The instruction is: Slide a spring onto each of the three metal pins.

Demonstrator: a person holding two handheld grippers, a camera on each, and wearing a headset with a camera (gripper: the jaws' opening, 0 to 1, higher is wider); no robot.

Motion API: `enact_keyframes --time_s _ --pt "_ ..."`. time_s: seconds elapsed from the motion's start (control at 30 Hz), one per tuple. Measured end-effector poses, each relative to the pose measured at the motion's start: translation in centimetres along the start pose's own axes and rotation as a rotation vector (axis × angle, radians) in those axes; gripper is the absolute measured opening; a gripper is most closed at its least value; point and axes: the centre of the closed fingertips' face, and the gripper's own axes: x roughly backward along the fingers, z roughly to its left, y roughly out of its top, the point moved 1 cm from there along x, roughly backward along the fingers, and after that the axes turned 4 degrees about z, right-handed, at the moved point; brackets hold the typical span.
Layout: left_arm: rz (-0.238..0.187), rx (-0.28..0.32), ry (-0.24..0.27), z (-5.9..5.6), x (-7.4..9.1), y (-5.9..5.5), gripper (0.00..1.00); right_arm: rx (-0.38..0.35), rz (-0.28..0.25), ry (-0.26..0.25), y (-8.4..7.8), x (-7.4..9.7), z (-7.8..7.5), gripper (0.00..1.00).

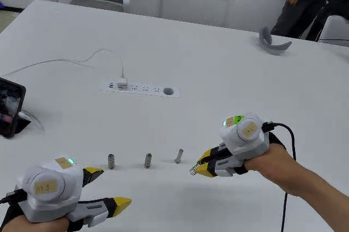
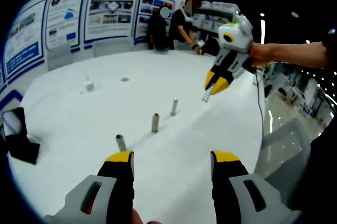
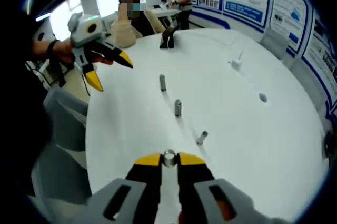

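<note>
Head view: my right gripper (image 1: 203, 164) pinches a spring (image 1: 193, 170), lower centre-right, beside three pins (image 1: 148, 160); my left gripper (image 1: 108, 189) spread, lower left.
Left gripper view: pins (image 2: 155, 123) mid-frame — spring (image 2: 207, 96) upper right.
Right gripper view: spring (image 3: 169, 156) bottom centre, pins (image 3: 178, 107) above.

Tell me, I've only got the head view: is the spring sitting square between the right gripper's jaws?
Observer: Yes. The right gripper view shows the spring end-on, centred between the tips of the right gripper, which is shut on it.
Operator: Is it lined up with the nearest pin?
Observer: Not yet. In that view the nearest pin sits up and to the right of the spring's end, clear of it.
</note>
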Motion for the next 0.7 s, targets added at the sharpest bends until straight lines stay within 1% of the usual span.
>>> enact_keyframes --time_s 0.17,0.47,0.7 --pt "0.003 0.002 0.006 0.0 0.2 -0.2 0.61 -0.006 -0.001 -0.004 0.3 -0.5 -1.0 0.12" --pt "-0.008 0.014 0.013 0.0 0.8 -0.3 0.63 -0.003 0.012 -0.005 0.5 -1.3 -2.1 0.12" --pt "0.004 0.012 0.023 0.2 1.3 -0.9 0.64 0.001 0.021 -0.005 0.9 -1.9 -2.9 0.12"
